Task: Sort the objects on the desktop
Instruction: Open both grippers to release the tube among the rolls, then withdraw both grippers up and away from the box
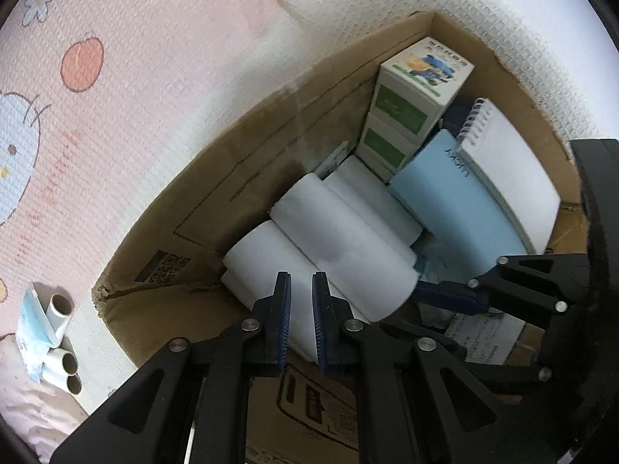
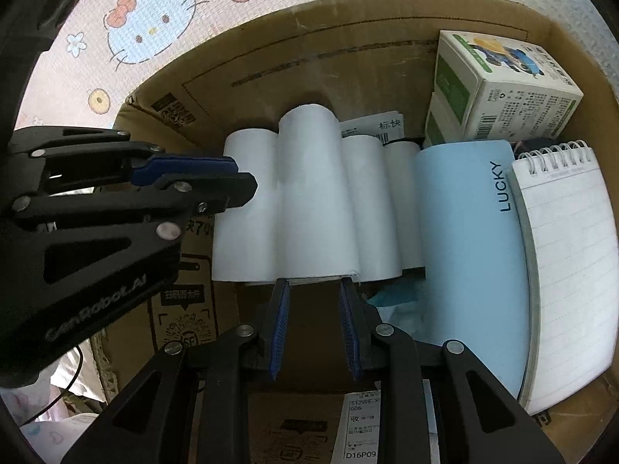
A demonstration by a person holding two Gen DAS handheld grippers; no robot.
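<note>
A cardboard box [image 1: 240,178] [image 2: 294,58] holds several white paper rolls [image 1: 340,239] [image 2: 313,197], a light blue "LUCKY" notebook [image 1: 456,208] [image 2: 464,239], a spiral notepad [image 1: 514,170] [image 2: 568,270] and green-and-white cartons [image 1: 414,96] [image 2: 503,89]. My left gripper [image 1: 301,282] hovers over the near ends of the rolls, jaws a little apart and empty; it also shows in the right wrist view [image 2: 232,178]. My right gripper [image 2: 314,284] is open and empty at the near end of the rolls; it shows in the left wrist view [image 1: 456,290].
The box stands on a pink cartoon-print mat [image 1: 116,77] [image 2: 154,31]. Outside it lie three white tubes [image 1: 64,344] and a blue-white packet [image 1: 35,328]. A shipping label [image 2: 359,425] sits on the near flap.
</note>
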